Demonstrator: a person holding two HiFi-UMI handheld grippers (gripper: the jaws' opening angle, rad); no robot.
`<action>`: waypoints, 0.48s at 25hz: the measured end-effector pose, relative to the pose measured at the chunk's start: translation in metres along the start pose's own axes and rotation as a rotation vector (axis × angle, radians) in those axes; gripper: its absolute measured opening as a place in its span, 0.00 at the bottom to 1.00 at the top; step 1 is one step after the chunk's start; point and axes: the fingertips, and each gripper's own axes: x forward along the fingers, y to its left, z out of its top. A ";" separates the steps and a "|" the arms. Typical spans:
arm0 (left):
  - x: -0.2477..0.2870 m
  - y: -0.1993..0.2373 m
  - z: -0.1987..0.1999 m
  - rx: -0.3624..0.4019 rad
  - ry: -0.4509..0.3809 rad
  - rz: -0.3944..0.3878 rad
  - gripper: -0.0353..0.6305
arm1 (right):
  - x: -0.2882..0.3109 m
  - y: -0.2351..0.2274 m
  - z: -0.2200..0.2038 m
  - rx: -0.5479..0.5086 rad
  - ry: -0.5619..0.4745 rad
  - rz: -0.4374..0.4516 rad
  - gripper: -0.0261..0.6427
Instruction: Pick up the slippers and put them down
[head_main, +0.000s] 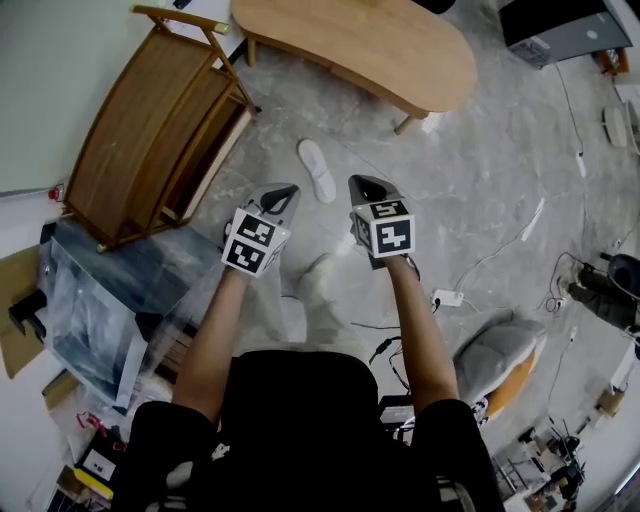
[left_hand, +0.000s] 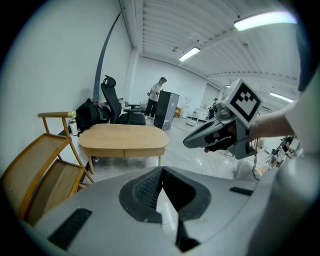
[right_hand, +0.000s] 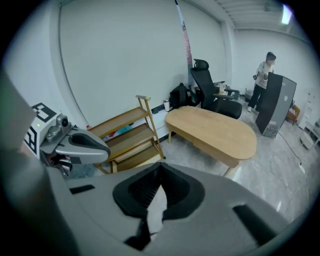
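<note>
Only the head view shows the slipper (head_main: 318, 170): white, flat and narrow, lying alone on the grey marbled floor (head_main: 480, 200) between the wooden shelf (head_main: 160, 130) and the oval table (head_main: 360, 45), just beyond both tools. The left tool (head_main: 288, 190) and right tool (head_main: 360, 182) are side by side, jaws closed tip to tip on nothing. Their own views alone show a distant person (left_hand: 158, 94) by a dark cabinet (left_hand: 167, 111).

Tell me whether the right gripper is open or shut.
Shut: the right gripper has its jaws meeting at the tips, with nothing held between them.
</note>
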 end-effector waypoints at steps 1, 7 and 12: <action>-0.006 -0.002 0.007 0.002 -0.011 0.001 0.06 | -0.007 0.003 0.006 -0.007 -0.013 -0.002 0.04; -0.050 -0.001 0.050 0.064 -0.080 0.033 0.06 | -0.047 0.021 0.046 -0.055 -0.108 -0.039 0.04; -0.088 -0.015 0.086 0.103 -0.146 0.063 0.06 | -0.093 0.031 0.078 -0.087 -0.211 -0.063 0.04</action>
